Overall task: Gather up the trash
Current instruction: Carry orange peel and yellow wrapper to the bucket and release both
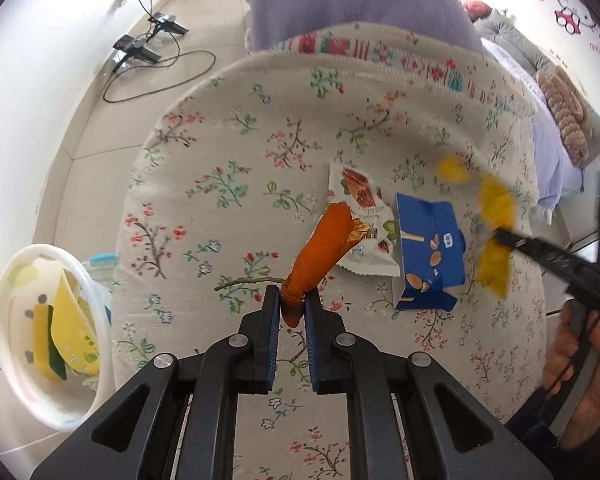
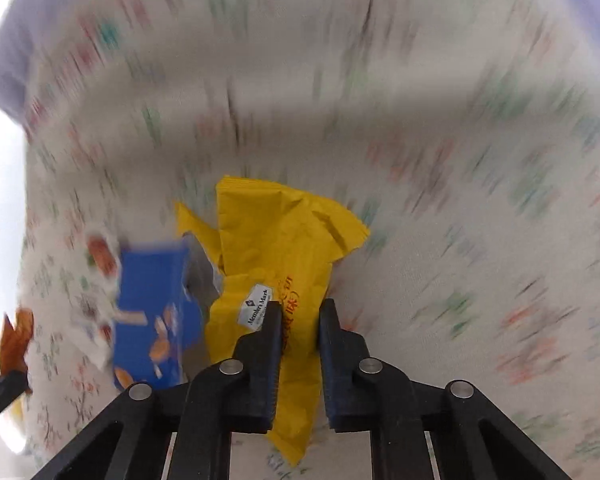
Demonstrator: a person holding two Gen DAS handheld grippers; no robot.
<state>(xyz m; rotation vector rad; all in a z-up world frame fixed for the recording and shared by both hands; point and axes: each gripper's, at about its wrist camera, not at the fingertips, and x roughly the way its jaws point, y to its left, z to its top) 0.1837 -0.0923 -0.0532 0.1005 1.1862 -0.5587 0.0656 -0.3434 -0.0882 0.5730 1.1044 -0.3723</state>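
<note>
The orange wrapper (image 1: 320, 256) is pinched in the left gripper (image 1: 292, 304), lifted a little over the flowery cloth (image 1: 260, 152). At 3 o'clock from it lie a white snack bag (image 1: 356, 192) and a blue box (image 1: 428, 256). Past the box, the right gripper (image 2: 300, 312) is clamped on a yellow bag (image 2: 276, 248). A white bin (image 1: 40, 332) with trash sits at 9 o'clock.

left hand-held gripper (image 1: 291, 300): clamped, tilted down | right hand-held gripper (image 2: 300, 312): apparently clamped
</note>
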